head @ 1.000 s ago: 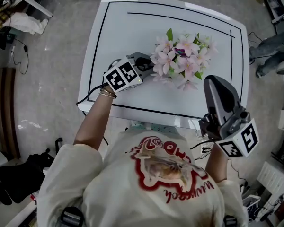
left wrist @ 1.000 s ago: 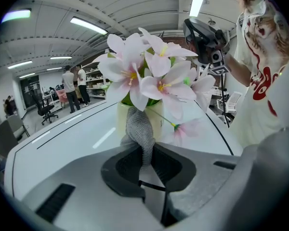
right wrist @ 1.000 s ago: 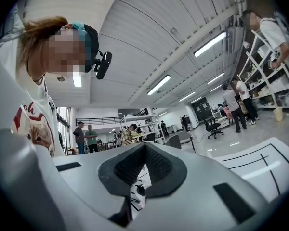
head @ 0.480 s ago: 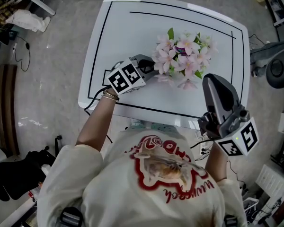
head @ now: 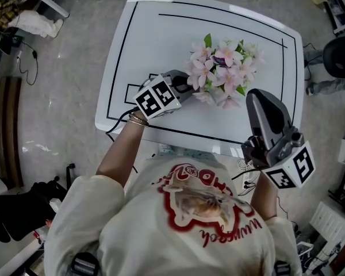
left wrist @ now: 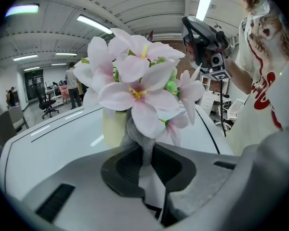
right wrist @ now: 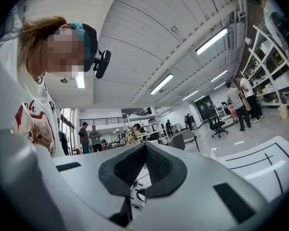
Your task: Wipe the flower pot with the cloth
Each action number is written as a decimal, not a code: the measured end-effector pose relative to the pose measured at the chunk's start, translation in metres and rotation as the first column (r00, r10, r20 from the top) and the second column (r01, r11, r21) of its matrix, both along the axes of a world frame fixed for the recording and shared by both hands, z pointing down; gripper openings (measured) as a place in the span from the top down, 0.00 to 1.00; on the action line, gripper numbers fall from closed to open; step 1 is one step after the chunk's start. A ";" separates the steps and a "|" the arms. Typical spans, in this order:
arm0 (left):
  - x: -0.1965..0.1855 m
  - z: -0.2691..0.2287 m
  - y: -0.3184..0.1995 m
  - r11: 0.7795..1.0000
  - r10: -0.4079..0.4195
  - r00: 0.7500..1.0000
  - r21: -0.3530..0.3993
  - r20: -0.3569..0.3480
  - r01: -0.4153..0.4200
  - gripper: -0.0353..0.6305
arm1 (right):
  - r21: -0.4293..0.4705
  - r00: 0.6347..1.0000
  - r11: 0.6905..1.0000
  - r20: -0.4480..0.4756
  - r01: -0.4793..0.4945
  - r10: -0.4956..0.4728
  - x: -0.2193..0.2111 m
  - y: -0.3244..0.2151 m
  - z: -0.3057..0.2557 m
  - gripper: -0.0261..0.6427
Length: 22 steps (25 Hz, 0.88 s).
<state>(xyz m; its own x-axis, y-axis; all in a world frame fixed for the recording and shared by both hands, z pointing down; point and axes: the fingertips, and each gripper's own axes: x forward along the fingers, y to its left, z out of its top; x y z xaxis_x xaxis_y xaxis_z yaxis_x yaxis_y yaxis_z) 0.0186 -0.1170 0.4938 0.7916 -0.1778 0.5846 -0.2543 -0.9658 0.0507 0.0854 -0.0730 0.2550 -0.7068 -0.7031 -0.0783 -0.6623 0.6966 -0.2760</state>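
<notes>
Flower pot (left wrist: 113,126) set on white worktop (head: 161,45), grey cloth (left wrist: 140,137) clamped in left hand-held gripper (left wrist: 145,163) against it, right hand-held gripper (right wrist: 144,150) closed, empty.

shirt (head: 190,223): cream, red cat print | bracelet (head: 137,120): gold | left tongs (head: 186,83), right tongs (head: 259,98): grey, black-white markers

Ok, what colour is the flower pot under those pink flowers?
Pale yellow. The flower pot shows best in the left gripper view, next to the grey cloth.
</notes>
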 end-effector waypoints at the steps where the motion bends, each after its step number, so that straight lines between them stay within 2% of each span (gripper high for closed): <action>1: 0.001 0.000 0.001 1.000 -0.001 1.000 -0.001 -0.002 0.001 0.88 | 0.000 1.000 1.000 -0.001 0.003 -0.003 0.000 0.000 0.000 0.96; 22: 0.012 -0.003 0.007 1.000 -0.013 1.000 -0.013 -0.017 0.013 0.88 | -0.011 1.000 1.000 0.011 0.016 -0.015 0.000 -0.004 0.005 0.96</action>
<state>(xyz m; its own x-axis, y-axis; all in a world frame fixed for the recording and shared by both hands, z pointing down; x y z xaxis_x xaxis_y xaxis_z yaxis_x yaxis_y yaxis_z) 0.0305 -0.1100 0.4908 0.7992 -0.1806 0.5733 -0.2658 -0.9617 0.0675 0.0856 -0.0770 0.2599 -0.7168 -0.6929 -0.0778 -0.6485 0.7035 -0.2909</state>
